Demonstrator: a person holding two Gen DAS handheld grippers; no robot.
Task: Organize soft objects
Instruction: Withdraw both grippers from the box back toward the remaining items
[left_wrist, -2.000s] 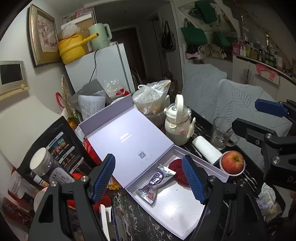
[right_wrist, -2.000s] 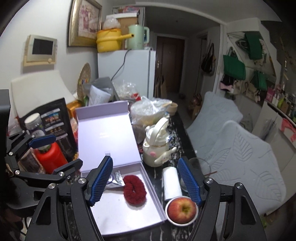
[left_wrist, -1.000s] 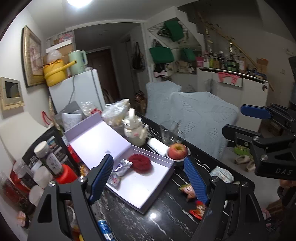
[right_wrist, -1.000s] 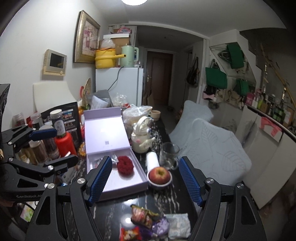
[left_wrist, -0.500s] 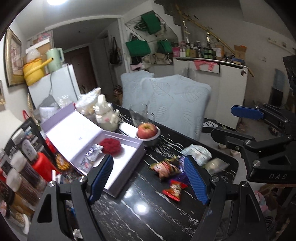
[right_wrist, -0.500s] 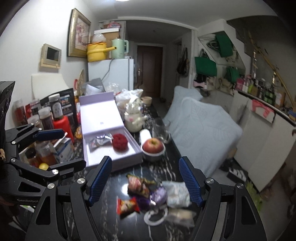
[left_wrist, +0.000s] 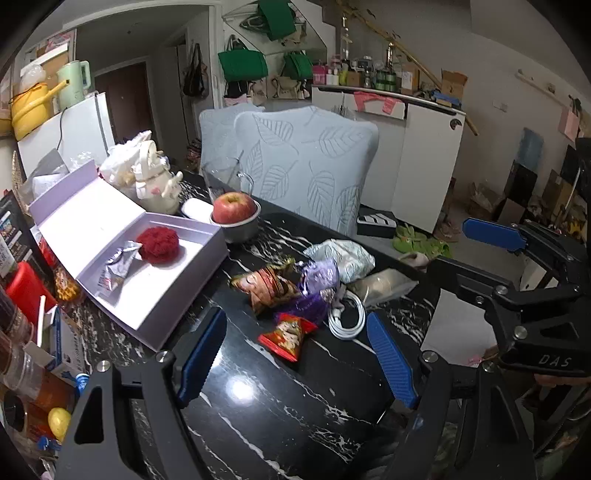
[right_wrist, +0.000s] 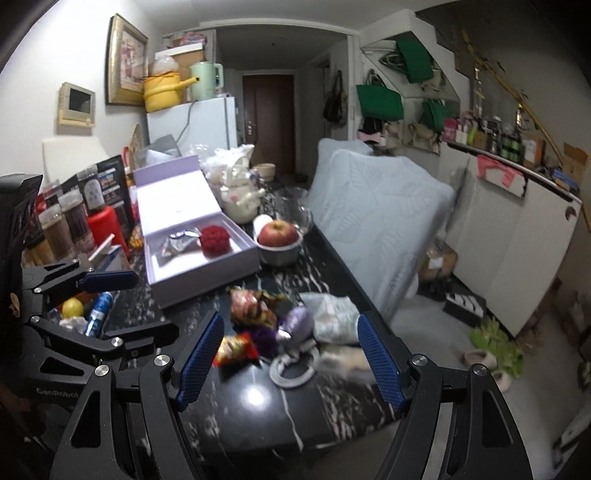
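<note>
Black marble-look table (left_wrist: 280, 410): both grippers hang over its near end, tilted down toward a heap of soft things.
Heap: striped orange-brown snack pouch (left_wrist: 267, 284), small red snack packet (left_wrist: 286, 334), shiny purple foil bag (left_wrist: 317, 275), crumpled white-and-green plastic bag (left_wrist: 341, 254), coiled white cable (left_wrist: 347, 317); it lies at 12 o'clock between each gripper's fingers.
Lilac open gift box (left_wrist: 122, 291): at 10 o'clock from the heap, holding a red fuzzy scrunchie (left_wrist: 159, 243) and a silver sachet (left_wrist: 118, 264).
Left gripper (left_wrist: 295, 354): released, nothing between its blue pads.
Right gripper (right_wrist: 288, 363): released, empty.
Left view only: green slippers (left_wrist: 419, 242) on the floor at 2 o'clock.
Right view only: framed picture (right_wrist: 125, 61) at 10 o'clock; red-lidded jar (right_wrist: 105, 225) at 9 o'clock.
</note>
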